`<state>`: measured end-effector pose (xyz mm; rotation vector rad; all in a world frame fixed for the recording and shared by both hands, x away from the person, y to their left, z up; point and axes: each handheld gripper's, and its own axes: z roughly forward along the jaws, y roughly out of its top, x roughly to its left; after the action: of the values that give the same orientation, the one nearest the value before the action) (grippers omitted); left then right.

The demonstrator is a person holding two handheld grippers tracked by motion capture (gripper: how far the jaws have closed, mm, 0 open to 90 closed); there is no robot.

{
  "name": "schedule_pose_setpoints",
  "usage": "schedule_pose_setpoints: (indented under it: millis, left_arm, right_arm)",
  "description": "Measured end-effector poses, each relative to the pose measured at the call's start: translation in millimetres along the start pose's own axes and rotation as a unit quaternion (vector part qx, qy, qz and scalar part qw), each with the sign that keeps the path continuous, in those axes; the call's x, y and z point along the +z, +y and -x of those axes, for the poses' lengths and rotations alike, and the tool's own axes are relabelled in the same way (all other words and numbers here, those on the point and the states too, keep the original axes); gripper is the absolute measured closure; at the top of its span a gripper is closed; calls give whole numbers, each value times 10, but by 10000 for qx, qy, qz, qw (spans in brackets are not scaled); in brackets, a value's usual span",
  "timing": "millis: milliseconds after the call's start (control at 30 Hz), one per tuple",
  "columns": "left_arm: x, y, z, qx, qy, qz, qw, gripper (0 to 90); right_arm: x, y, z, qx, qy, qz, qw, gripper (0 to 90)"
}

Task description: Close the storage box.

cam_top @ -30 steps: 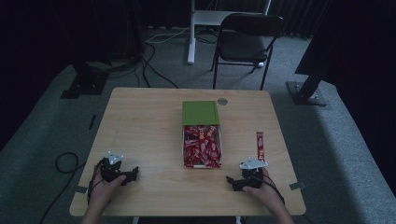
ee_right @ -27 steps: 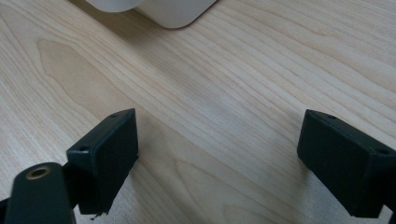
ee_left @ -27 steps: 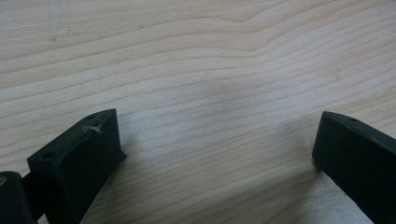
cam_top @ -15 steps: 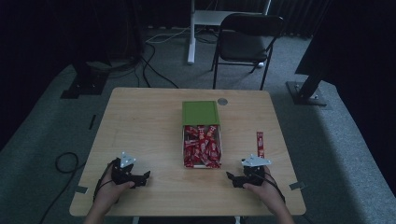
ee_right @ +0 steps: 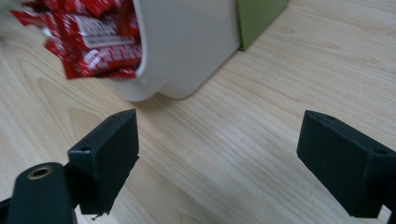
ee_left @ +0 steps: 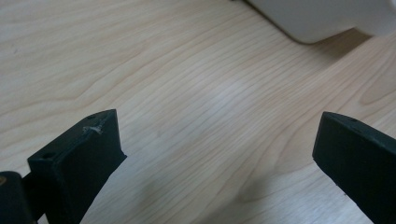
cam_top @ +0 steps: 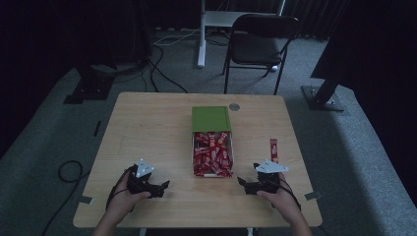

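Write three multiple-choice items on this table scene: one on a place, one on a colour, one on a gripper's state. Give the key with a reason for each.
1. Where does the single red packet lie?
A. inside the white box
B. on the table, right of the white box
C. on the green lid

2. What colour is the lid behind the white box?
A. green
B. blue
C. yellow

3. How do the right gripper's jaws stand?
A. shut on a packet
B. shut on nothing
C. wide apart with bare wood between them

Key: 1 B, the high view shows it alone on the wood beside the box. 2 A, it is plainly green in the high view. 3 C, the right gripper view shows tabletop between the jaws.
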<state>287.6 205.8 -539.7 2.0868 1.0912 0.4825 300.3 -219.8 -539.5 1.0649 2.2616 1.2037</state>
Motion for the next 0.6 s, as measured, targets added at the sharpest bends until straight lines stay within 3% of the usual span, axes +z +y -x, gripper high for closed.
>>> schedule_pose_setpoints:
  millis: [233,533,600]
  left_arm:
    - [3,120,130,222,-100,211,9995,19]
    - [7,312,239,315,-122,634,9974,19]
    - [7,312,239,315,-122,634,9974,19]
  right_arm:
    - [-29,102,-29,-4,292,249,9993,125]
    - [-18,218,-26,41,337,431,9985,131]
    - [-18,228,-22,59,352,476,9982,131]
